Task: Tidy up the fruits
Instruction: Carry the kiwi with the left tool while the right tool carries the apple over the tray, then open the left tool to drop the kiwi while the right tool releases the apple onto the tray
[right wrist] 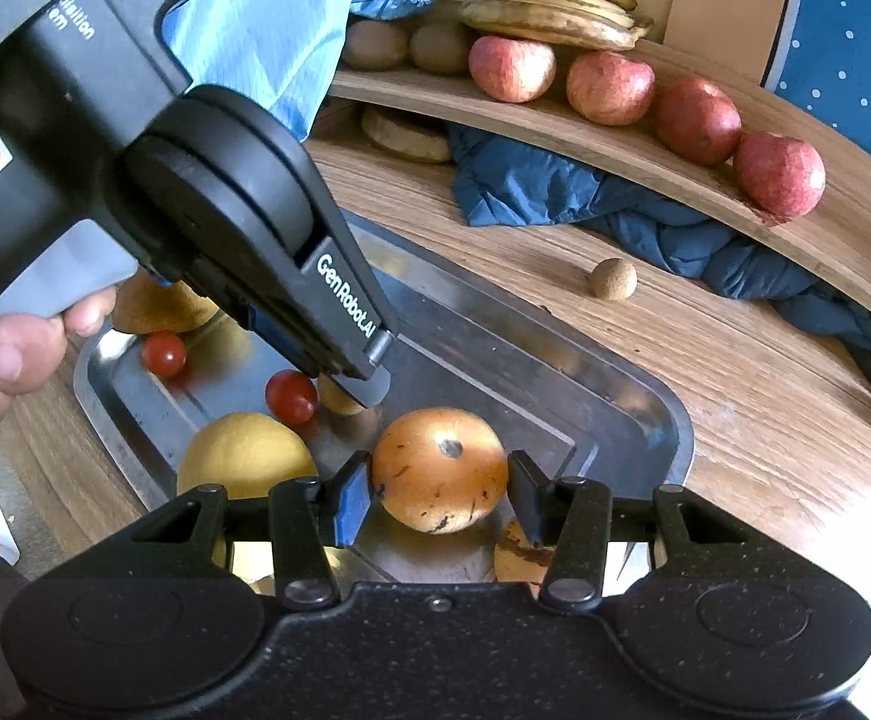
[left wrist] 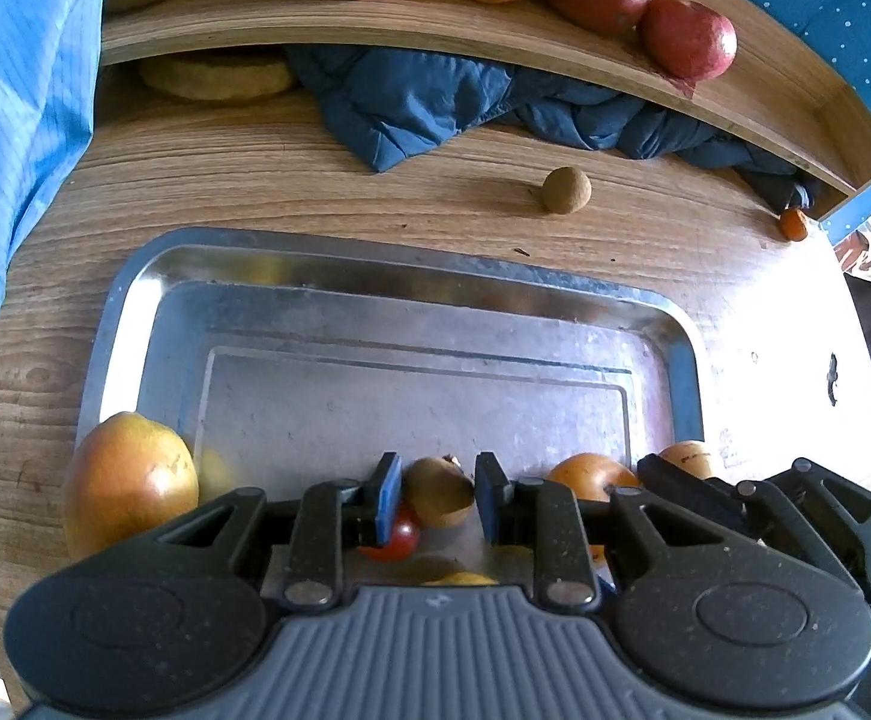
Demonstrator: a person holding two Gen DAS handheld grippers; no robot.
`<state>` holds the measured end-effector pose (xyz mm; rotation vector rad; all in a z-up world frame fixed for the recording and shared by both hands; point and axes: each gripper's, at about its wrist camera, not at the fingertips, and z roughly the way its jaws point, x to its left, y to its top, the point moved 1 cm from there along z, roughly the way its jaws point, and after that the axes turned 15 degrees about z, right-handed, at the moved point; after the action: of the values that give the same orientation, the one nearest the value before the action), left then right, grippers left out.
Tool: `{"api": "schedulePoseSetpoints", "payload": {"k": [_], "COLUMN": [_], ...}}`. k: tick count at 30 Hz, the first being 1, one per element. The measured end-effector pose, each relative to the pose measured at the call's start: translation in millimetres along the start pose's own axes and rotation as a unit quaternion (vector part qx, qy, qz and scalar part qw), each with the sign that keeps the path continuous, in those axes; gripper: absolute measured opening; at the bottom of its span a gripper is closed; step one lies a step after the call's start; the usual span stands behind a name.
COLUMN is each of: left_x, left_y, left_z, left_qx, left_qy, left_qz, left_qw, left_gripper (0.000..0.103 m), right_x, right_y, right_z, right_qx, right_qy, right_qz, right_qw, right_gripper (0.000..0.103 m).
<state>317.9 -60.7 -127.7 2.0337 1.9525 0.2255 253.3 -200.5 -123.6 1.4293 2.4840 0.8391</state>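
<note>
Two tomatoes (right wrist: 163, 353) lie in the tray (right wrist: 645, 420); left gripper (left wrist: 438, 495) pinches a brown fruit (left wrist: 438, 492), right gripper (right wrist: 440, 489) clasps an orange fruit (right wrist: 440, 468).

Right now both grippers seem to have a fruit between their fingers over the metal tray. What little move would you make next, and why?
Probably lift the left gripper straight up a little. It is shut on the small brown fruit, with a cherry tomato close beside it on the tray, so a vertical lift should avoid nudging it. The right gripper brackets an orange fruit.
</note>
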Motion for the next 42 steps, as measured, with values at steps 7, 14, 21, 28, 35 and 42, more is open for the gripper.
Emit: {"api": "schedulePoseSetpoints", "payload": {"k": [7, 14, 21, 28, 35, 42], "left_x": [-1.1, -1.6, -0.5, 3.8, 5.2, -0.7], "left_y": [-2.8, -9.4, -27.0, -60.4, -92.7, -104.6], "left_z": [-11.5, -30.8, -55.3, -76.4, -85.7, -86.1], "left_qx": [-0.013, -0.025, -0.040, -0.043, -0.017, 0.011], "left_qy": [0.009, 0.020, 0.034, 0.047, 0.061, 0.072], "left_qz": [-0.003, -0.006, -0.012, -0.025, -0.026, -0.015], "left_qw": [0.9999, 0.9995, 0.9985, 0.9977, 0.9976, 0.9972], "left_gripper": [0.040, 0.058, 0.085, 0.096, 0.100, 0.102], "right_x": [-0.2, -2.1, 0.3, 2.0, 6.2, 5.9], "right_y": [-1.9, -5.1, -12.7, -27.0, -44.6, -58.7], "right_z": [-7.3, -22.9, -42.9, -65.3, -84.6, -94.0], "right_qx": [-0.010, -0.031, -0.050, -0.064, -0.067, -0.058], "right_qy": [-0.002, -0.001, 0.004, 0.019, 0.024, 0.015], "right_qz": [0.002, 0.011, 0.022, 0.048, 0.067, 0.083], "right_qw": [1.000, 0.999, 0.998, 0.997, 0.995, 0.995], "right_gripper": [0.050, 0.059, 0.073, 0.086, 0.098, 0.102]}}
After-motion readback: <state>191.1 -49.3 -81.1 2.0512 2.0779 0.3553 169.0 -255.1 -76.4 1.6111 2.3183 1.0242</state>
